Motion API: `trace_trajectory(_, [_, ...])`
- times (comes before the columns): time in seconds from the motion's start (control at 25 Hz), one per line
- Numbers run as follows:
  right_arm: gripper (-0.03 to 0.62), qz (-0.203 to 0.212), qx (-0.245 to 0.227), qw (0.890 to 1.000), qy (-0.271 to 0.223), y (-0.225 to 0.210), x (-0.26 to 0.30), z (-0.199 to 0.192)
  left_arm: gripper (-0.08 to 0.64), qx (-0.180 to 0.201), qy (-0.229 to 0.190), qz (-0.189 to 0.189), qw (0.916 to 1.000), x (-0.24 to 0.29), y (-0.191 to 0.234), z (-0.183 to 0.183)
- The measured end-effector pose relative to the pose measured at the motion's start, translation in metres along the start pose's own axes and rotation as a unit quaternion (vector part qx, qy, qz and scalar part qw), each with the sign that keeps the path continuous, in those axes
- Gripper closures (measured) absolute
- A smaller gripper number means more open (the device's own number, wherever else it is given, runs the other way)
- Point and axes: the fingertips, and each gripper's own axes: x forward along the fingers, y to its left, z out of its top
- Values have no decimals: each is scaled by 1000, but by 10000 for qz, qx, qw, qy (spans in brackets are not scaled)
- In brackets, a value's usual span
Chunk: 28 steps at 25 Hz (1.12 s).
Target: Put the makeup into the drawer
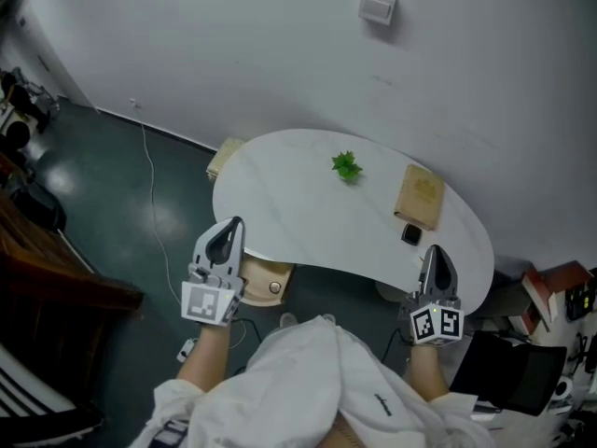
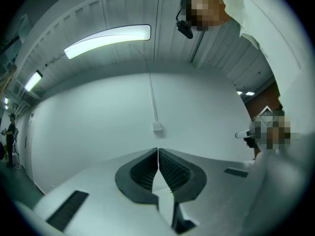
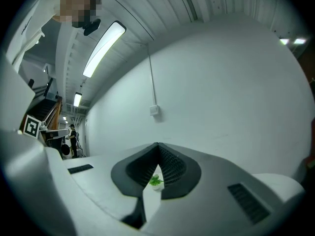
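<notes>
On the white curved table (image 1: 308,222) a small black case (image 1: 411,234) lies near the right front edge. Just behind it is a flat tan box (image 1: 420,196). A wooden drawer front with a round knob (image 1: 264,279) shows under the table's near left edge; whether it is open I cannot tell. My left gripper (image 1: 230,224) hovers over that edge, above the drawer, jaws shut and empty (image 2: 158,154). My right gripper (image 1: 437,250) is held at the right front edge, close to the black case. Its jaws meet at the tips with nothing between them (image 3: 157,146).
A small green plant (image 1: 346,165) stands mid-table and shows below the right jaws (image 3: 155,181). A tan block (image 1: 224,156) sits by the table's far left. The white wall carries a switch (image 1: 378,7). A cable (image 1: 152,194) runs over the dark floor; clutter (image 1: 550,292) stands at the right.
</notes>
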Motion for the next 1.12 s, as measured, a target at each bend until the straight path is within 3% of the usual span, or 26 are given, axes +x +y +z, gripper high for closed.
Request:
trace_trajectory(0.12, [575, -83, 42, 10000, 18, -8, -4, -5, 531, 131, -12, 25, 9999, 0, -2, 1])
trace_trajectory(1.12, [575, -177, 96, 9997, 137, -14, 4, -13, 531, -42, 84, -20, 10000, 16, -9, -7])
